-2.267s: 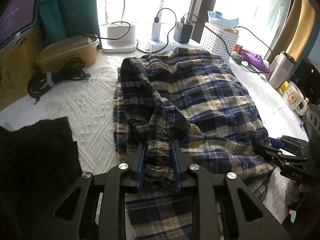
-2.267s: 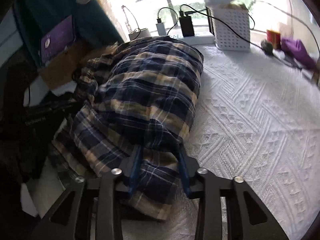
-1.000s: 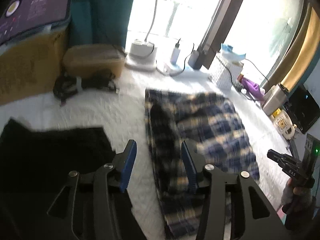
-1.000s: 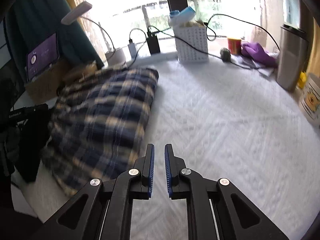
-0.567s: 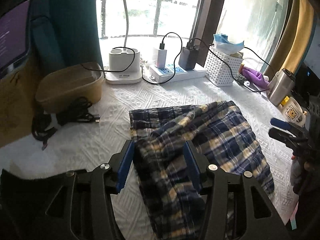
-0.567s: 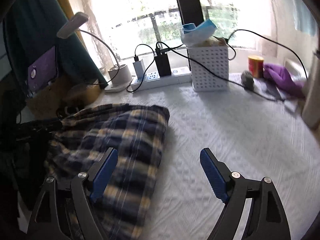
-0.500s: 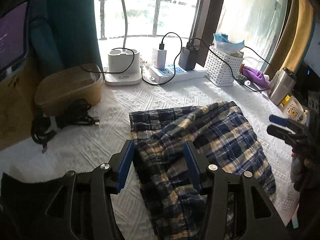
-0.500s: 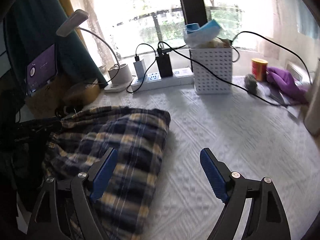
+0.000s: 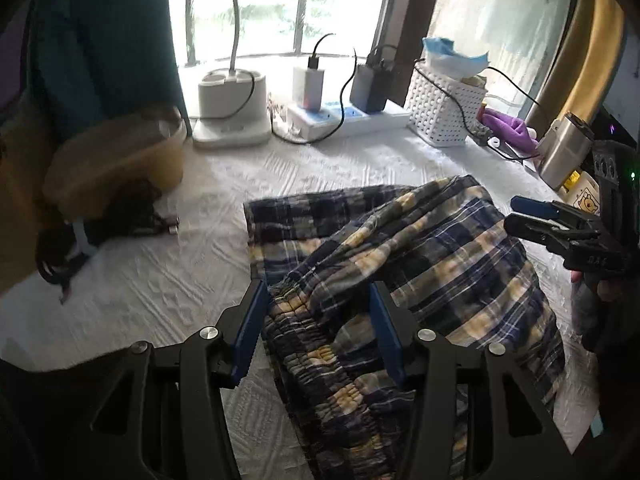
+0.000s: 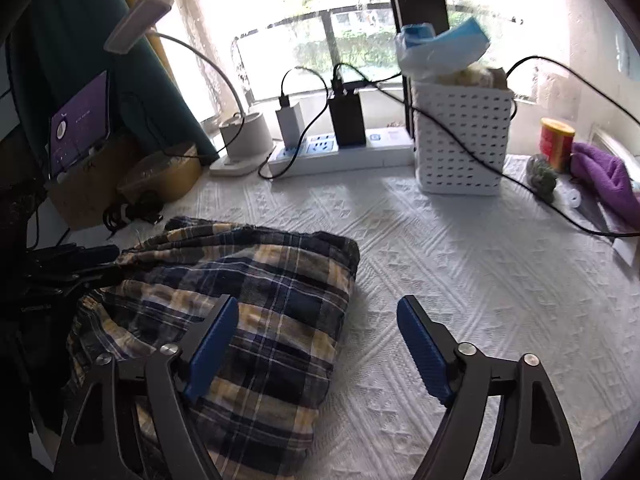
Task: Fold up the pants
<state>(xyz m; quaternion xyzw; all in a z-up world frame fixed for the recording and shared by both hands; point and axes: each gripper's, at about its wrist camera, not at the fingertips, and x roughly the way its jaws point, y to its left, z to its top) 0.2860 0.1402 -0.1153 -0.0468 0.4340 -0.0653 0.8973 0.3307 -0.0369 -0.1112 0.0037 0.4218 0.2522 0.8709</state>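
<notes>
On the table [image 10: 460, 260], toward its left half, have the pants [image 9: 420, 248] down as a plaid bundle, folded over at least once, waistband [image 9: 304, 344] along the near left edge.

Just sprang the right gripper [image 10: 316, 344] wide from almost shut, then eased it in a little. Nothing gripped there: only the right edge of the bundle and bare cloth below the gap, with the left finger over plaid and the right finger over the table. Holding the left gripper [image 9: 316, 320] about half open, a touch wider than a moment ago, low over the waistband with gathered elastic lying between the pads. Cannot see them pressing, so judging it a straddle and not yet a pinch.

Taken together: reads as one fold set down and released, and a fresh grasp being lined up on both sides for the next fold. Probably past the midpoint, though the top layer is rumpled and wants smoothing.

Against two seconds back: then clamped on cloth with both grippers, with the pants spread longer and heaped. Against one second back: then lifted clear of the bundle, left part open on nothing, right closed on nothing. Now down close to the cloth on each side.
</notes>
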